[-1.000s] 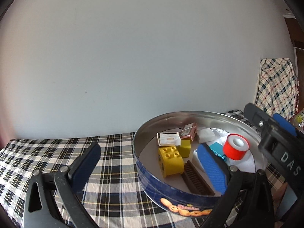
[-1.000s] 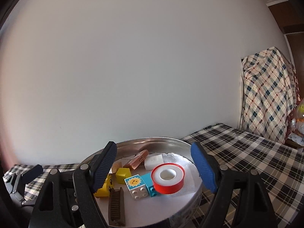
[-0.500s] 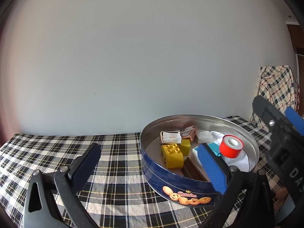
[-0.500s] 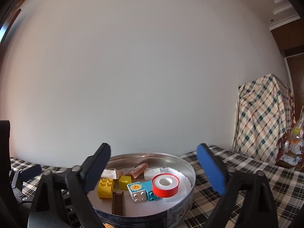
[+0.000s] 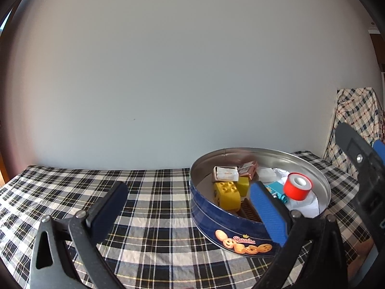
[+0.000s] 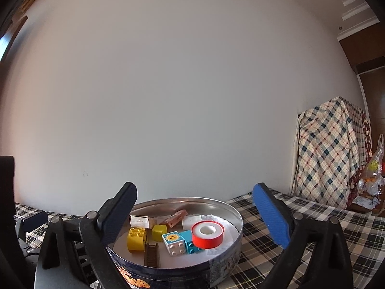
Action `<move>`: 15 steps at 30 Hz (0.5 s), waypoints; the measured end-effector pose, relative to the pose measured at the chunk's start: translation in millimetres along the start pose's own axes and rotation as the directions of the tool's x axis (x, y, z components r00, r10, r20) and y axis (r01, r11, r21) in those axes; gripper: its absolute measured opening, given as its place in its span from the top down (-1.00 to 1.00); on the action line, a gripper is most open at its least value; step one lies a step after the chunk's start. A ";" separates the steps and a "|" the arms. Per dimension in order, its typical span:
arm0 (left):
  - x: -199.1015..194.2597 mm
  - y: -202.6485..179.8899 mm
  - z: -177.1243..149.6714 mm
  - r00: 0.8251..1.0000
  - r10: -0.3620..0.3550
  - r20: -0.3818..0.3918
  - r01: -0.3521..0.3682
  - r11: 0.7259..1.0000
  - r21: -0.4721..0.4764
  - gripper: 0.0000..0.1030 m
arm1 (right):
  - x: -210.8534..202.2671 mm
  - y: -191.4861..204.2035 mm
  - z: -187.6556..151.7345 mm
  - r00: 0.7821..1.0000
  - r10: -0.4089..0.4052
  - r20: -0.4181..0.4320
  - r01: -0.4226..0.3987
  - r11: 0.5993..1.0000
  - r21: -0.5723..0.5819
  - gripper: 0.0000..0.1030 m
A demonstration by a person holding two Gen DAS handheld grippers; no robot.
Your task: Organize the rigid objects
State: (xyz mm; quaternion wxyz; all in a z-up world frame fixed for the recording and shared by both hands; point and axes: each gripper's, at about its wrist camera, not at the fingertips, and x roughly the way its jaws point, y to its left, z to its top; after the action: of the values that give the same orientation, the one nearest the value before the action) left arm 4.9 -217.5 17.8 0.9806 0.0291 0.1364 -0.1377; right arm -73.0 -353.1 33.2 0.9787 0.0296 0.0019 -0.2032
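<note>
1. The round metal cookie tin, shiny inside with a printed blue wall, sits on a checked woven cloth.
2. Inside lie a glossy red tape roll, studded plastic blocks and a ribbed brown comb.
3. The right gripper has just been opening; its jaws stand wide, nothing gripped.
4. The left gripper is equally wide and empty.

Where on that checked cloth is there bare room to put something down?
The checked cloth lies bare left of the cookie tin, back to the wall, and also right of it. Inside the tin it is crowded with blocks and a red tape roll.
</note>
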 end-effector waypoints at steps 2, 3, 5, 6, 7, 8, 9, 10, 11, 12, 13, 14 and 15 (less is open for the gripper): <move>-0.3 -0.9 -0.1 1.000 0.005 -0.002 -0.005 1.000 0.005 -1.00 | 0.1 0.9 0.1 1.000 -0.006 0.001 0.006 1.000 -0.005 -0.92; -0.6 -1.0 -0.2 1.000 0.005 -0.002 -0.005 1.000 0.005 -1.00 | 0.2 0.8 -0.1 1.000 -0.008 0.000 0.008 1.000 -0.004 -0.92; -0.6 -0.6 -0.5 1.000 0.013 -0.006 -0.013 1.000 0.003 -1.00 | 0.5 -0.7 -0.6 1.000 -0.013 0.000 0.013 1.000 0.002 -0.92; -1.6 -0.7 -0.8 1.000 0.018 -0.009 -0.018 1.000 0.002 -1.00 | 0.4 -1.6 -0.6 1.000 -0.017 0.000 0.017 1.000 0.007 -0.92; -2.1 -0.3 -1.0 1.000 0.013 -0.011 -0.013 1.000 0.001 -1.00 | 0.1 -2.5 -0.5 1.000 -0.021 0.001 0.021 1.000 0.012 -0.92; -2.7 -0.6 -1.2 1.000 0.007 -0.011 -0.007 1.000 0.001 -1.00 | -0.1 -3.2 -0.6 1.000 -0.022 0.001 0.022 1.000 0.015 -0.92; -3.8 -1.5 -1.3 1.000 0.005 -0.009 -0.005 1.000 0.005 -1.00 | 0.0 -3.7 -0.7 1.000 -0.024 0.001 0.024 1.000 0.017 -0.92; -5.3 -2.3 -1.5 1.000 0.010 -0.004 -0.010 1.000 0.009 -1.00 | 0.0 -3.6 -0.8 1.000 -0.026 0.001 0.026 1.000 0.017 -0.92; -5.8 -2.8 -1.6 1.000 0.013 0.000 -0.013 1.000 0.012 -1.00 | 0.2 -3.8 -0.7 1.000 -0.027 0.003 0.027 1.000 0.016 -0.93; -6.1 -3.2 -1.5 1.000 0.012 0.002 -0.012 1.000 0.013 -1.00 | -0.1 -3.3 -0.7 1.000 -0.027 0.005 0.027 1.000 0.014 -0.93; -5.8 -3.3 -1.3 1.000 0.011 0.002 -0.011 1.000 0.014 -1.00 | -0.5 -2.6 -1.0 1.000 -0.028 0.007 0.028 1.000 0.012 -0.93; -5.5 -3.1 -1.3 1.000 0.010 0.001 -0.010 1.000 0.014 -1.00 | -0.7 -2.7 -0.8 1.000 -0.030 0.009 0.030 1.000 0.011 -0.93; -5.3 -2.8 -1.4 1.000 0.011 0.000 -0.011 1.000 0.013 -1.00 | -1.1 -3.1 -0.8 0.999 -0.031 0.013 0.030 0.999 0.011 -0.93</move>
State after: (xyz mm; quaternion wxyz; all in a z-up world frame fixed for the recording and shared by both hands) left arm -1.1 -218.7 17.9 0.9811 0.0362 0.1353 -0.1334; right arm -75.3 -355.4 32.2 0.9753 0.0334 -0.0050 -0.2183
